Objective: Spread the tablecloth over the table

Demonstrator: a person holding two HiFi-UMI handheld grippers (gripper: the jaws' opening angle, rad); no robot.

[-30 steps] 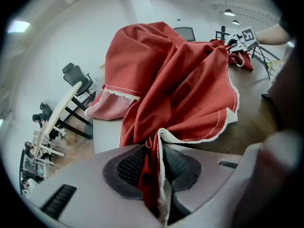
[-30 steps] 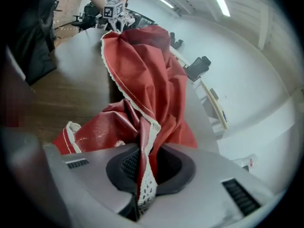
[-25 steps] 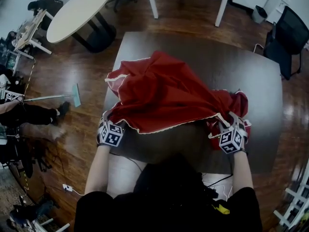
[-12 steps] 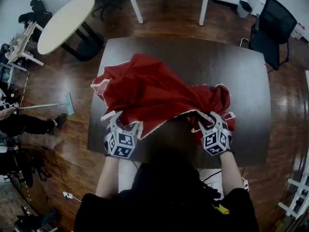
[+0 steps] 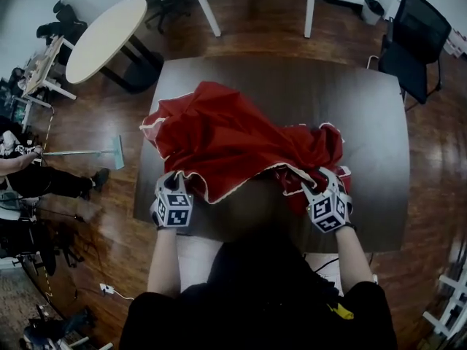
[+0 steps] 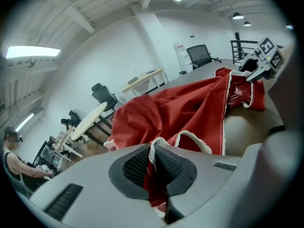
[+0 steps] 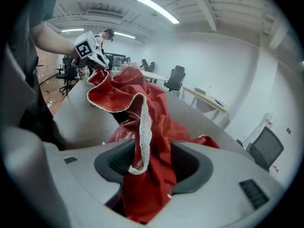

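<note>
- The left gripper has just been closing its jaws. Half a second back they were standing spread at the near hem; now they are pressing together on the tablecloth.
- In the left gripper view a thin fold of red fabric with its lace trim is sitting pinched between the two dark pads.
- This is changing the task's footing, as I judge it: the cloth is now being held at two points along its near edge. That is making it ready to be lifted and drawn out flat.
- The right gripper has been easing its jaws a little wider. They are standing roughly half apart, yet a thick bunch of red cloth is filling the gap and the pads are bearing on it, so it is gripping, not letting go.
- Between the two grippers the white-edged hem is sagging in a shallow curve, close in front of the jaws.
- Ahead of both grippers the rest of the tablecloth is lying heaped and crumpled, bulking more in front of the left gripper than the right.
- Beyond the heap the dark table is showing uncovered, so the spreading itself is not yet done.
</note>
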